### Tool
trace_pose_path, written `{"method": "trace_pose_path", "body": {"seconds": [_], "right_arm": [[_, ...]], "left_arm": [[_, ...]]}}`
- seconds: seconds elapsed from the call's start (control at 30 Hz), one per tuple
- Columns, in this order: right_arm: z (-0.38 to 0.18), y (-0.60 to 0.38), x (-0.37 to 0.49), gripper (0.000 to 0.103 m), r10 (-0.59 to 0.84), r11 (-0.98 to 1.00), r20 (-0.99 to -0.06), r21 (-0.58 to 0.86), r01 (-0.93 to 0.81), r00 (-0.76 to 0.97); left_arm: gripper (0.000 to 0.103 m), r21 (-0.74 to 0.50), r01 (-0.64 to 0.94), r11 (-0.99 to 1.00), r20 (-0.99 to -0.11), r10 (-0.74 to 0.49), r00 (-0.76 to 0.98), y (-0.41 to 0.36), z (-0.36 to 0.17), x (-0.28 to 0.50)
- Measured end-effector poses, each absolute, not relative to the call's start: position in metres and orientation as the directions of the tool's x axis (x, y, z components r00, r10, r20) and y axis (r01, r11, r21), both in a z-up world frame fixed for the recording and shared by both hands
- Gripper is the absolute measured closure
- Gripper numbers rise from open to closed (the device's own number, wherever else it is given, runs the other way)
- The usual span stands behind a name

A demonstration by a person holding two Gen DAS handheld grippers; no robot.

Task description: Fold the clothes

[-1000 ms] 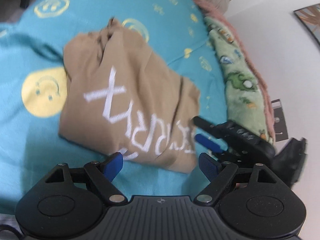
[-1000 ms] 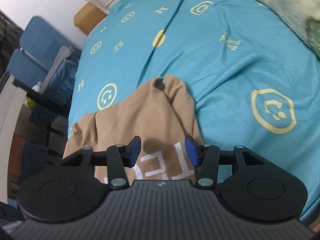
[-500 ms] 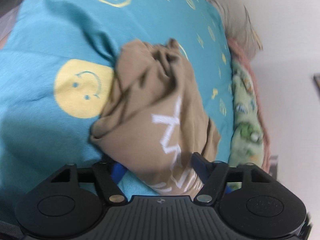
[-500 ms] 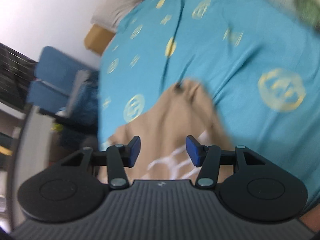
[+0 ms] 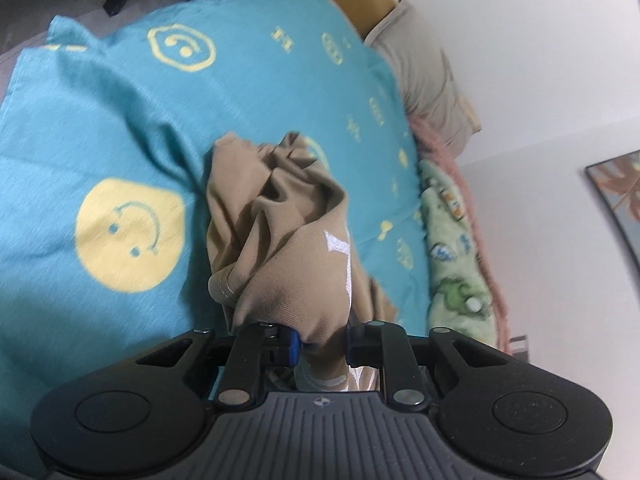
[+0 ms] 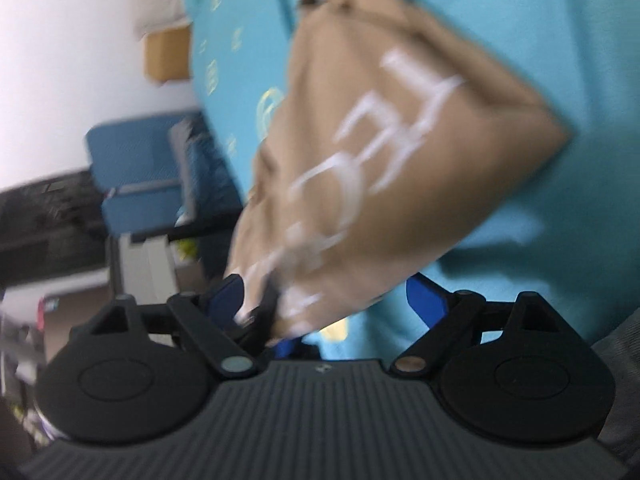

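While bunched in soft tan folds, shirt pinched by left claw; right claw spread, fabric between.

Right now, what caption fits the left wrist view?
Left gripper shut on a tan shirt, lifting it off the blue bedspread.

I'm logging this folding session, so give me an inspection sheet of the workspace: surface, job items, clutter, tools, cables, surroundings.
Surface: teal bedspread with yellow smiley prints, wrinkled.
Job's things: tan shirt with white lettering, bunched, partly lifted off the bed.
Clutter: green cartoon blanket and grey pillow along the wall side.
Tools: left tool shut on the shirt's fabric; right tool open, shirt edge between its jaws, view blurred.
Cables: nothing seen.
Surroundings: white wall, framed picture, blue chair beside the bed.
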State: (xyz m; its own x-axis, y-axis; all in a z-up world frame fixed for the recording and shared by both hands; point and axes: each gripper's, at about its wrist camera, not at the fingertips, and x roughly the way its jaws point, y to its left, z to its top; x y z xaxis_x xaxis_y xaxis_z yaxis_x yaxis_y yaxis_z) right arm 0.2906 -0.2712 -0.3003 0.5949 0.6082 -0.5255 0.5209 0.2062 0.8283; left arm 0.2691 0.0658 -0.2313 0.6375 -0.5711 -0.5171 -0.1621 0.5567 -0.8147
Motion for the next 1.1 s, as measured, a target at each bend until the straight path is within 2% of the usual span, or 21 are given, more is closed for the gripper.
{"method": "trace_pose_path", "body": {"seconds": [0.13,0.17,0.23,0.27,0.37,0.47,0.57,0.8,0.97,1.1], "right_arm": [[-0.294,-0.287,0.280,0.014,0.422,0.247,-0.619,0.782,0.573,0.663],[-0.293,-0.291,0.279,0.024,0.382,0.246,-0.625,0.779,0.577,0.681],[-0.292,-0.293,0.282,0.039,0.367,0.250,-0.620,0.784,0.568,0.694],[-0.291,-0.291,0.285,0.051,0.370,0.267,-0.621,0.784,0.561,0.691],[-0.284,-0.290,0.288,0.073,0.365,0.311,-0.614,0.789,0.530,0.700],[-0.274,-0.289,0.285,0.085,0.347,0.337,-0.586,0.807,0.485,0.732],[-0.253,-0.291,0.278,0.090,0.299,0.336,-0.537,0.833,0.440,0.789],[-0.185,-0.327,0.239,0.091,0.225,0.327,-0.438,0.875,0.356,0.870],[-0.157,-0.382,0.212,0.091,0.199,0.260,-0.402,0.901,0.347,0.894],[-0.148,-0.434,0.215,0.091,0.110,0.224,-0.390,0.906,0.360,0.914]], "left_arm": [[0.083,-0.826,-0.142,0.546,-0.493,-0.575,0.653,0.067,-0.230,0.271],[0.083,-0.826,-0.139,0.546,-0.490,-0.575,0.655,0.068,-0.230,0.271],[0.083,-0.817,-0.117,0.565,-0.489,-0.569,0.661,0.065,-0.227,0.270],[0.083,-0.810,-0.105,0.576,-0.488,-0.566,0.664,0.063,-0.225,0.270],[0.083,-0.788,-0.075,0.611,-0.493,-0.553,0.672,0.058,-0.218,0.269],[0.083,-0.769,-0.067,0.636,-0.495,-0.524,0.693,0.056,-0.207,0.269],[0.084,-0.755,-0.046,0.654,-0.485,-0.510,0.710,0.050,-0.184,0.268],[0.085,-0.805,-0.007,0.593,-0.442,-0.593,0.673,0.021,-0.112,0.248],[0.085,-0.808,-0.018,0.589,-0.474,-0.630,0.616,-0.040,-0.076,0.252],[0.085,-0.785,0.032,0.618,-0.494,-0.656,0.571,-0.113,-0.060,0.272]]}}
